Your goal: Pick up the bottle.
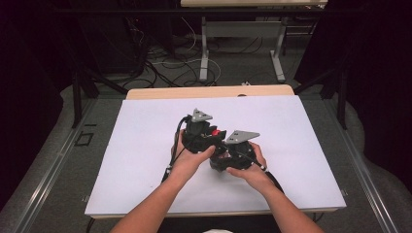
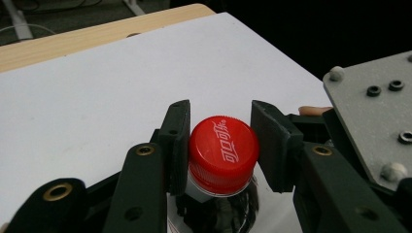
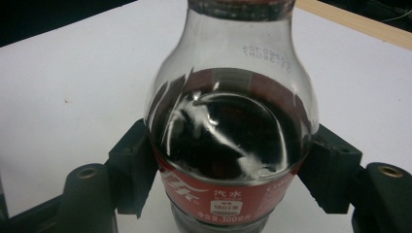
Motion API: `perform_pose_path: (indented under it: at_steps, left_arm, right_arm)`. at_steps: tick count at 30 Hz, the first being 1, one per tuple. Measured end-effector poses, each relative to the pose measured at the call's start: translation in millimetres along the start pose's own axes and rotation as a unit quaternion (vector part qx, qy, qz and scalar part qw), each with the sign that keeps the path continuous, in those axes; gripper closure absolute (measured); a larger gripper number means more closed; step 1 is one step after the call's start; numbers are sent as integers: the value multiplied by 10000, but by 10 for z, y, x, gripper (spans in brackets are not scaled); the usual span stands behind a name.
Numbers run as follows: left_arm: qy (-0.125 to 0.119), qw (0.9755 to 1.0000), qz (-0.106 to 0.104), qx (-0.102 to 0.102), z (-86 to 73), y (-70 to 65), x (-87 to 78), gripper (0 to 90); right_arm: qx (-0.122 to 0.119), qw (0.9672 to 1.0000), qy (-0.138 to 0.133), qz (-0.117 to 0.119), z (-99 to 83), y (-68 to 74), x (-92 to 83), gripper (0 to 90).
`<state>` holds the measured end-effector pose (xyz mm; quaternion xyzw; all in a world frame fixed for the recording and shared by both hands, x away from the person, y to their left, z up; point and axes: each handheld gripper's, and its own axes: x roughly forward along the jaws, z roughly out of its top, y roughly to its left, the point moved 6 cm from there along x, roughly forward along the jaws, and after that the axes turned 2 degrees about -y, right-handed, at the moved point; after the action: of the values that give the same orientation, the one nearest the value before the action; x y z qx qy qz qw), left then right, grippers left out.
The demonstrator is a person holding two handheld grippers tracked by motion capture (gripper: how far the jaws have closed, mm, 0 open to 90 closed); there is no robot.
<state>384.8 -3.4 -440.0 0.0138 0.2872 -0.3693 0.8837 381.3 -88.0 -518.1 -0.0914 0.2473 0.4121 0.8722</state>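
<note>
Two grippers on one cola bottle (image 3: 232, 131), mid-table.

Right gripper (image 3: 233, 170) clamps the body, seemingly to steady it; left gripper (image 2: 223, 145) brackets the red cap (image 2: 223, 148), one pad touching, likely for unscrewing.

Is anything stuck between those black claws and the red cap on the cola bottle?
Nothing visible. The left gripper has its jaws on either side of the red cap: one touches it, the other shows a slight gap. The right gripper clamps the bottle body directly.
</note>
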Motion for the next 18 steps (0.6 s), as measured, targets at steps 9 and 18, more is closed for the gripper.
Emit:
perform_pose_path:
  at_steps: [9,18]
  left_arm:
    - [-49,9957,-849,372,80,63,-108,438]
    - [331,9839,-1663,564,10,102,-125,476]
  right_arm:
    - [-135,9994,10,306,21,50,-34,299]
    - [-270,9970,-72,726,42,116,-67,299]
